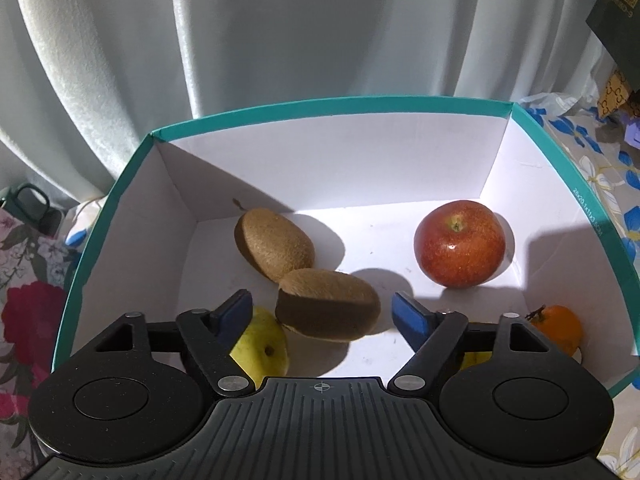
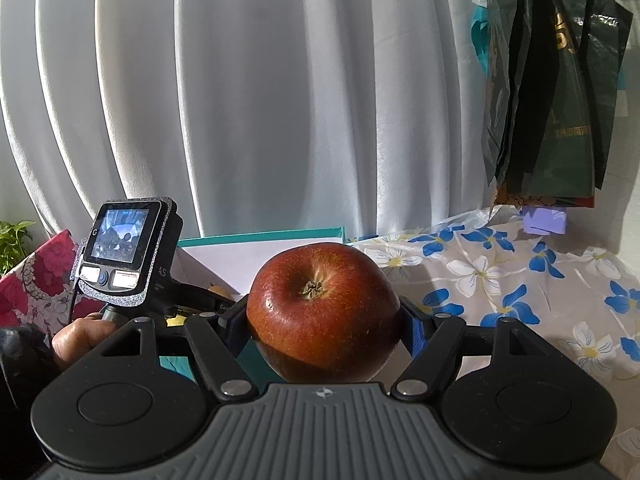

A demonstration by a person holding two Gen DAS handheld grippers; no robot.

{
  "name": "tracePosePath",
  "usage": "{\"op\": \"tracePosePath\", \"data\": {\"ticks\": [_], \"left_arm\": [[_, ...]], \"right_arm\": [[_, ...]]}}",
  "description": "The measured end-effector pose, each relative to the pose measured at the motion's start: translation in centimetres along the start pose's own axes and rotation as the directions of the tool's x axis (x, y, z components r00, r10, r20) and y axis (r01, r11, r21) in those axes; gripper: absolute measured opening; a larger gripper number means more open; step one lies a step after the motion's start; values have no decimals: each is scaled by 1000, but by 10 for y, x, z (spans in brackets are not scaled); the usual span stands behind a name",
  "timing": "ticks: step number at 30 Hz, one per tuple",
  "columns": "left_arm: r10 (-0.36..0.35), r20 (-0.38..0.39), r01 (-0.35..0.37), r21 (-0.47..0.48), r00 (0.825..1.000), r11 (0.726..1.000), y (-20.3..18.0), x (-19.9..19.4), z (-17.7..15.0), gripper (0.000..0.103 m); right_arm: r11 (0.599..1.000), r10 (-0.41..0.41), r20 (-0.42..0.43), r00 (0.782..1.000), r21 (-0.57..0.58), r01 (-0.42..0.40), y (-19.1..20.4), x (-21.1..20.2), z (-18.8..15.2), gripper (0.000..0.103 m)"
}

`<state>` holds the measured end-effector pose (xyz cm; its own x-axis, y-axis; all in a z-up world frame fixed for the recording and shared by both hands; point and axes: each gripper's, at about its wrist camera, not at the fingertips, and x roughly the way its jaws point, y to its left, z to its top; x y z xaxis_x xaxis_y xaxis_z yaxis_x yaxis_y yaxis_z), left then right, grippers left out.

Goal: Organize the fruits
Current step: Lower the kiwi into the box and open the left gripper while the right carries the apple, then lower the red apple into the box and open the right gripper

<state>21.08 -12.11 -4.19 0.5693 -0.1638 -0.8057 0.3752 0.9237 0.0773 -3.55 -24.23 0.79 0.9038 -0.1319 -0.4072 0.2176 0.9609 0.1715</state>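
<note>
I am holding the left gripper [image 1: 325, 312] over a teal-rimmed cardboard box [image 1: 332, 148], its blue pads [image 1: 410, 316] standing wide apart and pressing on nothing. Between those spread fingers, a kiwi [image 1: 328, 304] is lying on the white floor of the box, clear of both pads, and it is leaning against a second kiwi [image 1: 274, 243] just behind it. A yellow-green fruit [image 1: 262, 346] is sitting partly under the left finger, touching the nearer kiwi. A red apple [image 1: 460, 244] is resting toward the right wall of the box, well apart from the kiwis, and a small orange fruit [image 1: 558, 328] is tucked in the near right corner, half hidden behind the gripper's linkage. In the right wrist view, I am clamping the right gripper [image 2: 324, 320] on a second, darker red apple [image 2: 324, 312], its fingers pressing the fruit from both sides with the blossom end facing the camera. This apple is hanging in the air just in front of the box, above a cloth printed with blue and white flowers [image 2: 500, 280]. A hand [image 2: 76, 336] is gripping the other tool's handle at left, below its small lit screen [image 2: 122, 236]. A pale curtain [image 2: 260, 100] is filling the background, and dark bags [image 2: 552, 88] are hanging at upper right.
</note>
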Motion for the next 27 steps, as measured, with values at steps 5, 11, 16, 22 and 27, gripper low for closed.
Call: {"op": "tracePosePath", "data": {"ticks": [5,11,16,22,27], "left_arm": [[24,45,-22,-36,999,999,10,-22,1,93],[139,179,-119,-115,974,986,34,-87,-12,101],[181,152,-153,-178,972,972,54,-119,-48,101],[204,60,-187,-213,977,959,63,-124,-83,101],[208,26,-196,-233,978,952,63,-127,-97,101]], "right_arm": [[1000,-8,10,1000,-2,8,1,-3,-1,72],[1000,-12,17,1000,-17,13,2,-2,1,72],[999,3,16,1000,-34,-2,6,7,3,72],[996,30,13,999,-82,-29,16,31,6,72],[988,67,-6,998,-143,-67,34,62,7,72]]}}
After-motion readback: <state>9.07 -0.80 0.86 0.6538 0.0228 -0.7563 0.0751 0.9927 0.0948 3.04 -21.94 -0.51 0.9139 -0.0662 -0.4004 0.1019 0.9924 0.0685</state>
